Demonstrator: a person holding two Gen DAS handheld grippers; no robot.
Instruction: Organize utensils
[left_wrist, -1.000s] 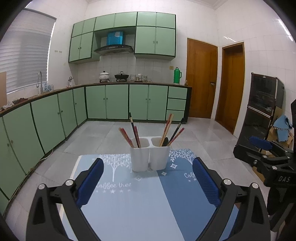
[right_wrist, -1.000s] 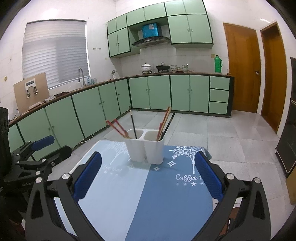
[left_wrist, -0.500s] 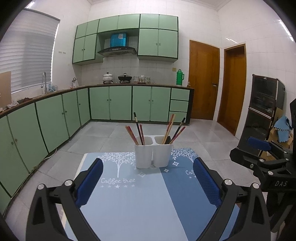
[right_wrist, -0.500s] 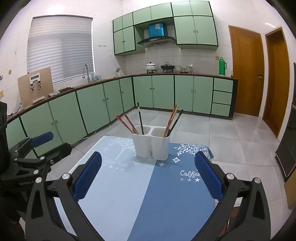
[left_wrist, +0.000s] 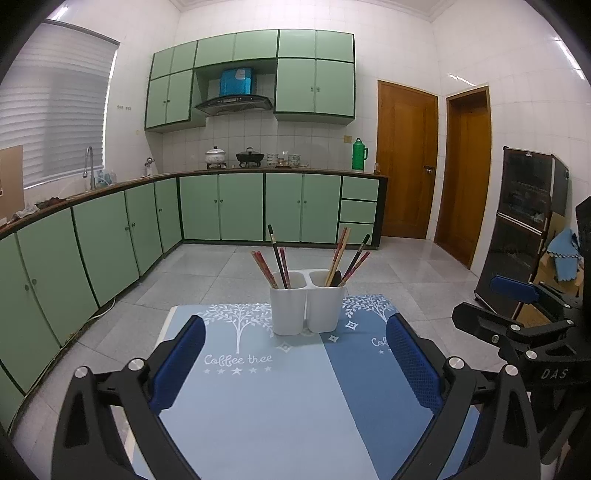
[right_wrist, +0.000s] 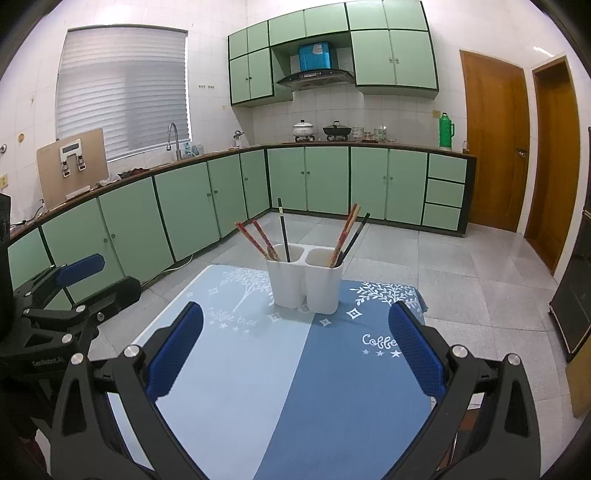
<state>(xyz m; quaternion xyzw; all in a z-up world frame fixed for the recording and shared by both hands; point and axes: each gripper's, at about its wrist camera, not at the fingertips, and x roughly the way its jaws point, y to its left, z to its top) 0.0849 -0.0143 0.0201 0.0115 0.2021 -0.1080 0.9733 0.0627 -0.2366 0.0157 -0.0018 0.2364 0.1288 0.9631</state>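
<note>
The white utensil holder (left_wrist: 306, 307) looks smooth, matt plastic; the blue table mat (left_wrist: 280, 406) faintly glossy; gripper pads (right_wrist: 176, 352) finely textured.

Both grippers hover side by side, the left gripper (left_wrist: 295, 360) and the right gripper (right_wrist: 295, 347) each level, pointing forward, jaws spread wide and holding nothing.
</note>
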